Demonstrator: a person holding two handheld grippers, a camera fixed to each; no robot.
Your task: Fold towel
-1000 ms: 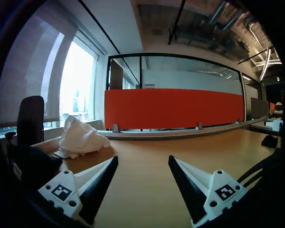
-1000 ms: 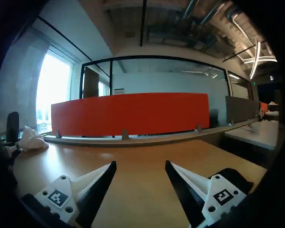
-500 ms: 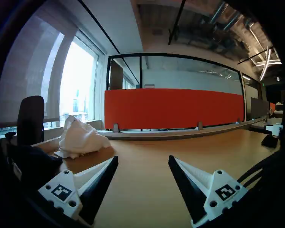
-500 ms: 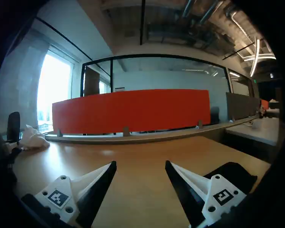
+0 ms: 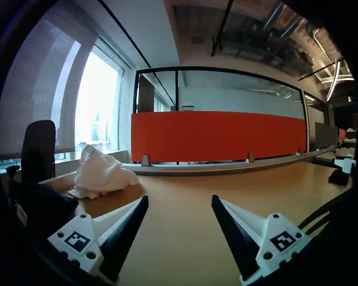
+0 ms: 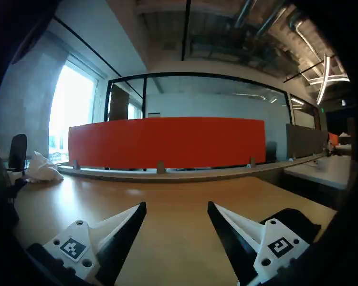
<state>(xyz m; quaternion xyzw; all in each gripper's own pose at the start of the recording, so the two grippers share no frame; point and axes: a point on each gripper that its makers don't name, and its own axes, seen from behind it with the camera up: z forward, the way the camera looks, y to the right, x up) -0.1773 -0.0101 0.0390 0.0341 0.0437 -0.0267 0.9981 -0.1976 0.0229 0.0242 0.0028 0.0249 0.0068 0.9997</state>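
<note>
— On the desk (image 5: 188, 238), far left end, we log the towel (image 5: 100, 174): white, bunched in a loose heap, not folded, with the window (image 5: 98, 112) behind it.

— Agreed. How do we put down the left gripper (image 5: 179, 197)?

— Spread wide. Bare wood shows between its two fingers, and we see nothing held and nothing at the tips. The towel lies ahead of it and off to the left, well apart from the left finger.

— And the right gripper (image 6: 176, 203)?

— Much the same: fingers wide apart, nothing between them, low over the desk. In the right gripper view the towel (image 6: 43, 169) is small and far off at the left edge, well apart from that gripper too.

— Do either gripper's fingers touch the wood?

— We cannot tell from these angles.

— Surroundings?

— A red screen (image 5: 217, 136) runs along the desk's far edge. A dark chair (image 5: 38, 148) stands left of the towel. A dark bundle (image 5: 40, 205) sits on the desk near the left gripper's left finger; we cannot make out what it is. In the right gripper view a black object (image 6: 298, 226) lies just beside the right finger, also unclear.
</note>
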